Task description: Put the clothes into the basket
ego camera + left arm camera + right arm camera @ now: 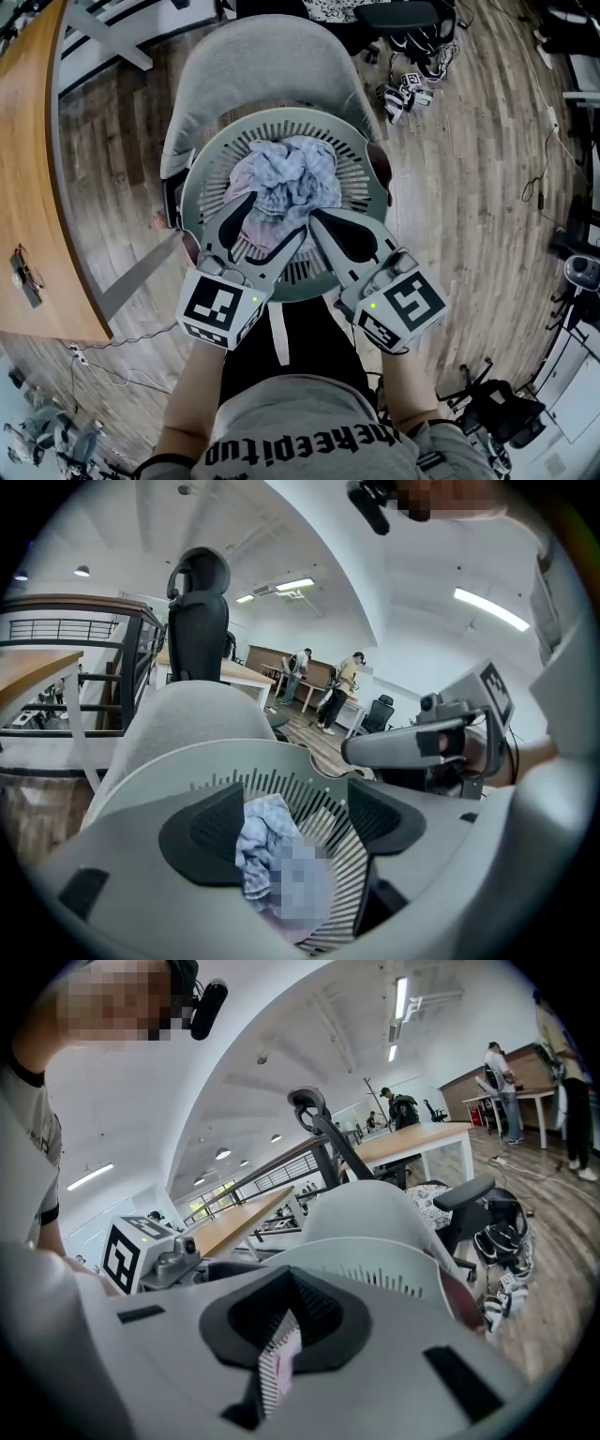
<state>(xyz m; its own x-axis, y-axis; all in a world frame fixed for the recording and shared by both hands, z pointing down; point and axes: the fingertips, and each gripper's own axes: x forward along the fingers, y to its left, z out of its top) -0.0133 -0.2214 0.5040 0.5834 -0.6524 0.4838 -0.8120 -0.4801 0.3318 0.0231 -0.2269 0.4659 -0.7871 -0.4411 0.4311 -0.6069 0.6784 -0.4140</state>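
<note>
Clothes [284,178] heaped inside basket [194,183] | left gripper [277,216] jaws spread wide over them, seemingly for release | right gripper [319,221] pinched together, empty

the shirt [309,411] print reads roughly "theepitu".
</note>
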